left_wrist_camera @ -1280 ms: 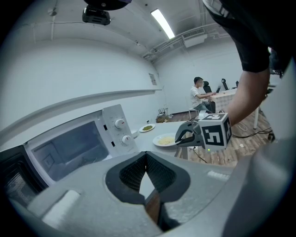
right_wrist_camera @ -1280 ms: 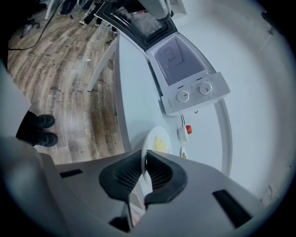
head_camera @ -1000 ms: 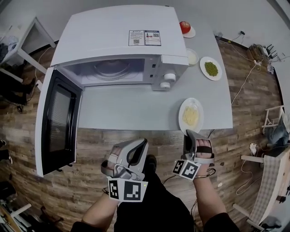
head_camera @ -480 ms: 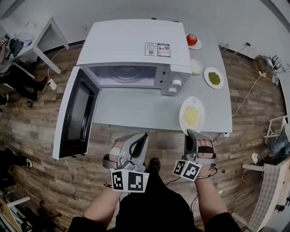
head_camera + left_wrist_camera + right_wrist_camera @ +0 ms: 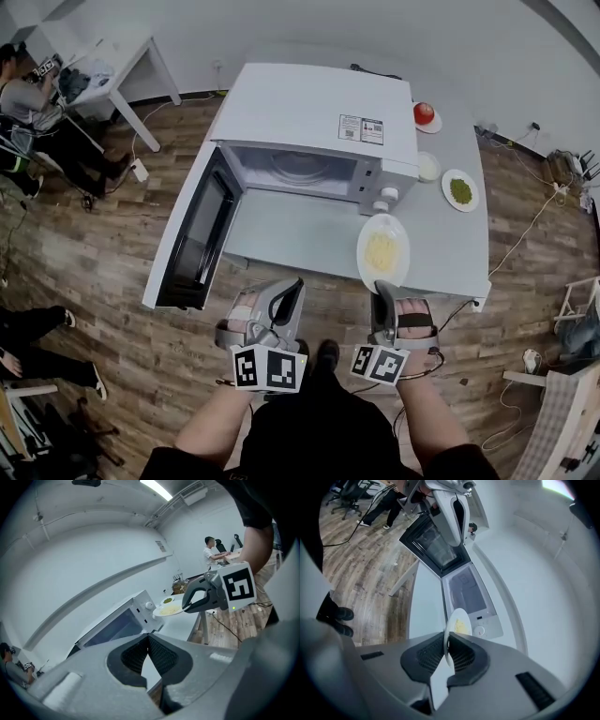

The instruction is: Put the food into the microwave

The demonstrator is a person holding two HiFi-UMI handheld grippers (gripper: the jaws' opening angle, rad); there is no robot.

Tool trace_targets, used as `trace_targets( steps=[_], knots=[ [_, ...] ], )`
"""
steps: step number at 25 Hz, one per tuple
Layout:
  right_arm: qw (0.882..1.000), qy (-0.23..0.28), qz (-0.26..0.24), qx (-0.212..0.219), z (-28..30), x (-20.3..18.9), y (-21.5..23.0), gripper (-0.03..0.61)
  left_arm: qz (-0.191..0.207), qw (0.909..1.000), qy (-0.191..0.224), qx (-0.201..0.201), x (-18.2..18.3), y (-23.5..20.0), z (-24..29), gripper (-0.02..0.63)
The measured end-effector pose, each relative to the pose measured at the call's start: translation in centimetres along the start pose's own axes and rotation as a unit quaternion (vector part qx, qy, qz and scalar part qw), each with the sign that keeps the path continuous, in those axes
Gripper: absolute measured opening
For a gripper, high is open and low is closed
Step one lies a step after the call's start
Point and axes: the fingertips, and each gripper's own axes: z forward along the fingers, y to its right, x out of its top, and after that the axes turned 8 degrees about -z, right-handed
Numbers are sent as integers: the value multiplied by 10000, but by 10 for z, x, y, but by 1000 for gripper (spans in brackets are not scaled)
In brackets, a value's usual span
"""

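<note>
1. The right claw [image 5: 382, 289] pinches the near rim of the plate of yellow food [image 5: 382, 251]. The plate juts out ahead of its jaws, lifted clear of the table [image 5: 281, 225].
2. The left claw [image 5: 286, 295] is pressed together on nothing and hangs just to the left of the right claw.
3. The microwave [image 5: 319, 112] cavity lies ahead and left of the right claw, with its door [image 5: 199, 234] swung wide. The control knobs sit straight ahead of the plate.
4. A one-rim grip probably lets the far edge droop. Keep the plate level, swing it left past the knob panel, then slide it in slowly over the sill.
5. A second ago the plate sat low at the table's near edge. Now it is raised and close to the microwave front, and the door is open as before.
</note>
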Motion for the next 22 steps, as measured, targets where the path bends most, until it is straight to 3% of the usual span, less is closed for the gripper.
trace_targets(
  steps=[9,22],
  knots=[
    [9975,641,-285,-49,9,65,23,31,-17,9993,-269,255,-11,-22,-23,8],
    [9958,865,-282,-59,29,144,52,31,78,9994,-302,135,-38,-68,-24,8]
  ],
)
